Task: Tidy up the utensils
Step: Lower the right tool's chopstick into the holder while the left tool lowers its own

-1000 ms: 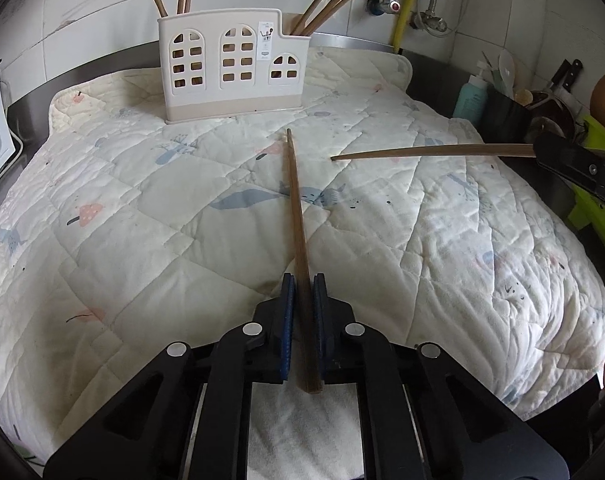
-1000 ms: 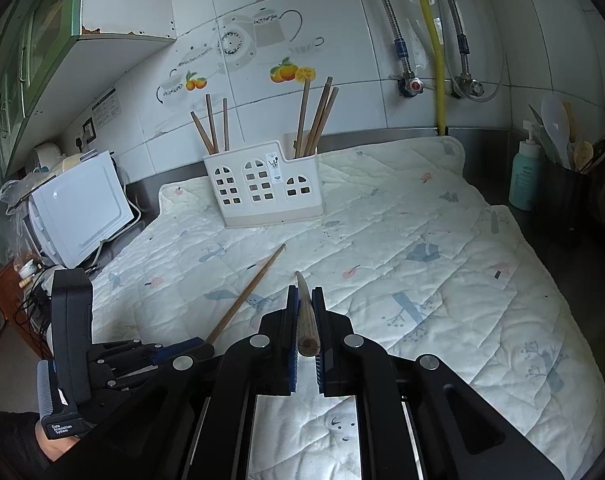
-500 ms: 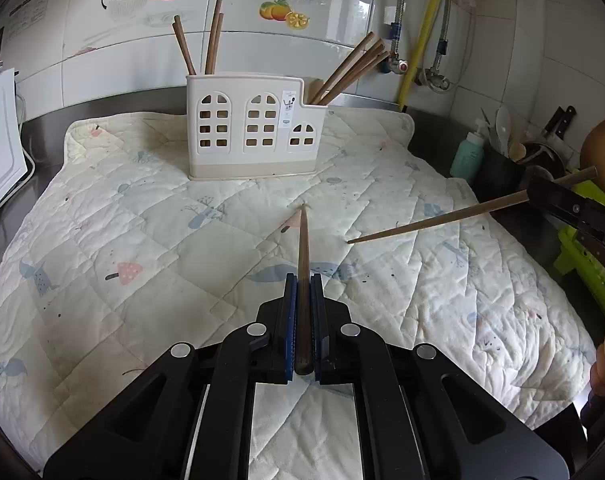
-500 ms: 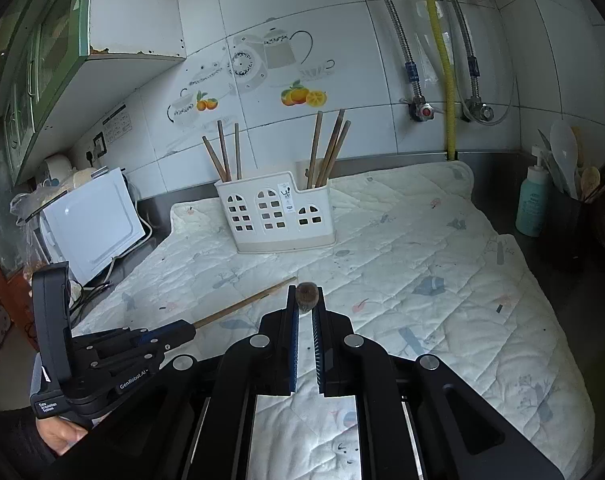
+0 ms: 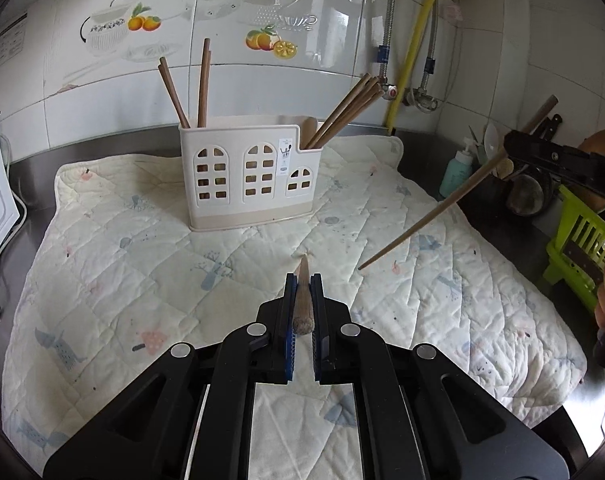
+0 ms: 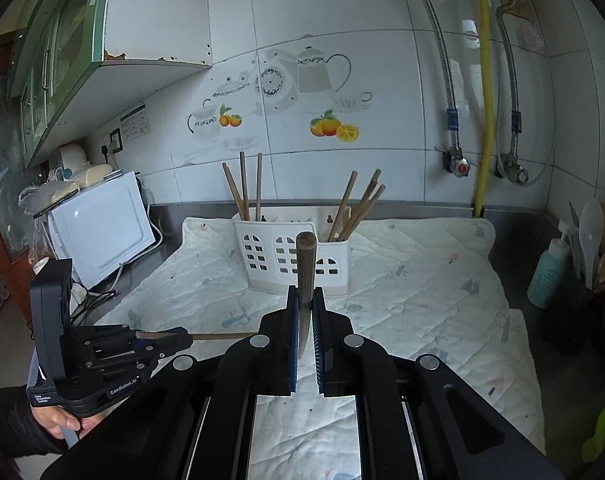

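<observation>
A white utensil holder (image 5: 246, 176) with arched cut-outs stands at the back of the quilted mat (image 5: 102, 264); it also shows in the right wrist view (image 6: 278, 260). Several brown chopsticks stand in its left and right compartments. My left gripper (image 5: 302, 292) is shut on a chopstick (image 5: 302, 300) that points toward the holder, above the mat. My right gripper (image 6: 305, 304) is shut on another chopstick (image 6: 305, 268), which stands nearly upright in the jaws. In the left wrist view that chopstick (image 5: 442, 208) slants down to the left from the right gripper (image 5: 514, 148).
A white appliance (image 6: 102, 232) stands left of the mat. A teal bottle (image 6: 548, 276), a spoon pot and a green basket (image 5: 582, 240) stand to the right. A tiled wall with pipes (image 6: 482, 120) rises behind the holder.
Both grippers have lifted and tilted their chopsticks. The left chopstick now points at the holder nearly end-on. The right chopstick has swung from level to steeply upright.
</observation>
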`<action>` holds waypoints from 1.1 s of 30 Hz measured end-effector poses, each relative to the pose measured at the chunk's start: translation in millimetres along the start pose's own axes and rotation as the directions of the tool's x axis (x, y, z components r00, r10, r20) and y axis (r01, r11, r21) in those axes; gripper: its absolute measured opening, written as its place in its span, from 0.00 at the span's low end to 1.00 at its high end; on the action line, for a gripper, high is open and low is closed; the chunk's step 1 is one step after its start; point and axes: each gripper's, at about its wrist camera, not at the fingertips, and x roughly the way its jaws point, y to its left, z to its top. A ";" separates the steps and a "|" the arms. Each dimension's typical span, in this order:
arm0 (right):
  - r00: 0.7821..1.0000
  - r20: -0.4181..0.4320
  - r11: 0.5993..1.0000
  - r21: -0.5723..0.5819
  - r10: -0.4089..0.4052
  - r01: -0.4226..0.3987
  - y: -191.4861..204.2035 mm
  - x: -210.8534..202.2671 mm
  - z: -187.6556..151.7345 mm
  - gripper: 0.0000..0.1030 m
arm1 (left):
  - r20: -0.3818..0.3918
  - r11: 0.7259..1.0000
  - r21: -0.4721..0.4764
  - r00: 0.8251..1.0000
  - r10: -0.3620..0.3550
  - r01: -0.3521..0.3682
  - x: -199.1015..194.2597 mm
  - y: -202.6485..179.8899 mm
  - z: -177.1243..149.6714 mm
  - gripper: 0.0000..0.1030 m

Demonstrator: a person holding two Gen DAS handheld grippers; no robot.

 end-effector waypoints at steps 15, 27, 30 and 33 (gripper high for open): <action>0.999 0.031 0.993 -0.111 -0.031 0.034 12.4 43.2 111.5 0.06 | 0.054 0.999 0.014 0.998 -0.044 0.043 -0.7 27.4 67.1 0.05; 0.994 -0.013 0.988 -0.115 -0.107 0.105 2.2 110.7 147.0 0.06 | 0.170 0.998 0.064 0.985 -0.028 0.017 -15.6 34.5 129.2 0.05; 0.992 -0.042 0.988 -0.112 -0.115 0.110 -2.4 127.4 147.0 0.06 | 0.220 0.997 0.080 0.975 -0.023 0.005 -22.2 34.0 150.8 0.05; 0.992 -0.060 0.989 -0.103 -0.112 0.106 -6.3 139.6 145.2 0.06 | 0.268 0.996 0.087 0.963 -0.009 -0.015 -26.1 33.8 172.6 0.05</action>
